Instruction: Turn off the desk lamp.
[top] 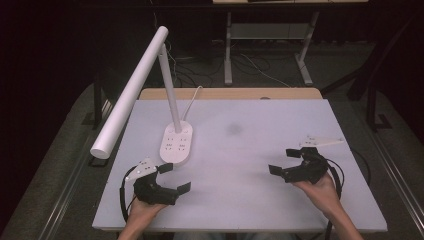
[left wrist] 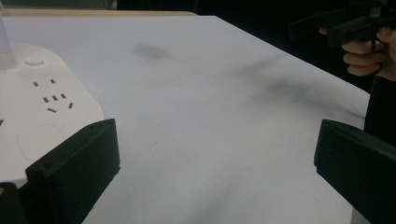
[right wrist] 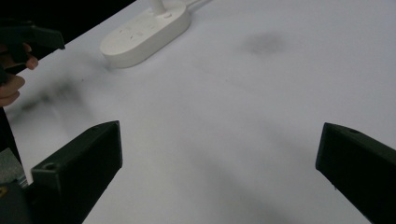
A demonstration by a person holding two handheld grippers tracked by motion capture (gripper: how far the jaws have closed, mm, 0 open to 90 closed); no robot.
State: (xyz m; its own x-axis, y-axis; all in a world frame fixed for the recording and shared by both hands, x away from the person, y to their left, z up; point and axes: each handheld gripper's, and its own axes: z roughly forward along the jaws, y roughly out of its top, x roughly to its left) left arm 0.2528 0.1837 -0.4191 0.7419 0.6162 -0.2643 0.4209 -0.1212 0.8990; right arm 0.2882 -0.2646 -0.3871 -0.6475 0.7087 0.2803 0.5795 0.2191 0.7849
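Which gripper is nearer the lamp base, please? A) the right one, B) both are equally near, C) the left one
C: in the high view the left gripper sits just below the lamp base, while the right gripper is far across the table.

White desk lamp (top: 150,75), arm tilted, oval socket base (top: 176,144) at table's left, prob. off

A white desk lamp (top: 145,75) stands on the white table's (top: 260,165) left side.
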